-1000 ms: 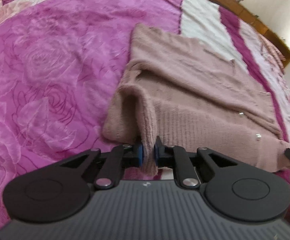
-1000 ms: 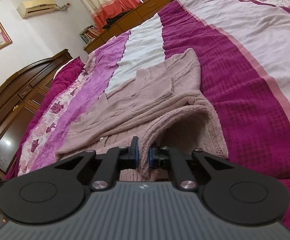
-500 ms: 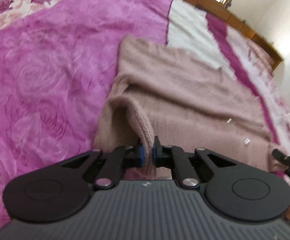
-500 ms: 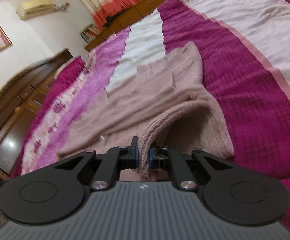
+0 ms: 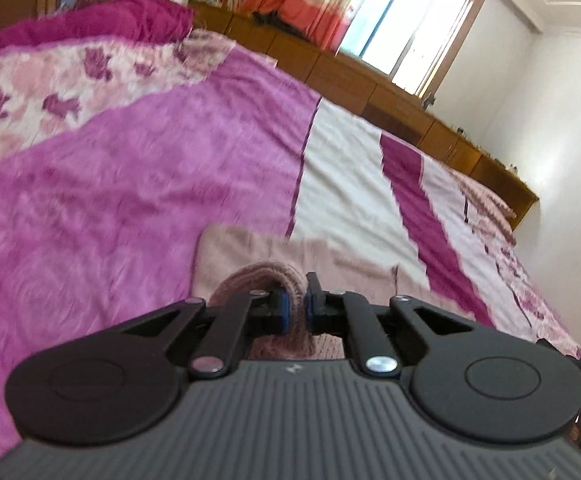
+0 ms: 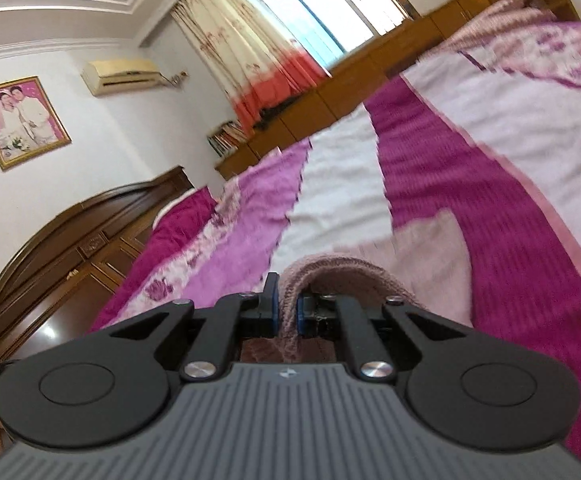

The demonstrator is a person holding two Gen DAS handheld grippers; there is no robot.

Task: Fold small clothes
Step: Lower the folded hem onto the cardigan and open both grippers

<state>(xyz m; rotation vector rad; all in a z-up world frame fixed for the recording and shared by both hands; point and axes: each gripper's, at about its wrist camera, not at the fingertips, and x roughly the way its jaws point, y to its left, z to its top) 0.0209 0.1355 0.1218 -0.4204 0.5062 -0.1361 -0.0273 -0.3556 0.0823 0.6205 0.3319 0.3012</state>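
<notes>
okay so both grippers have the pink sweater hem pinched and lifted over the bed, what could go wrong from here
1. Each grip is thin: the left gripper and right gripper each pinch only a narrow ribbed edge of the sweater, so the loose knit could slip out mid-fold.
2. Both views are blurred by motion and show little of the sweater's body on the bedspread, so the fold may land crooked or bunched.

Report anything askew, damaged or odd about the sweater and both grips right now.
Nothing stands out. The left gripper and the right gripper are each shut on a ribbed edge of the pink sweater, which arches up at each pinch, the rest lying flat on the bedspread. No tear shows; both views are motion-blurred.
</notes>
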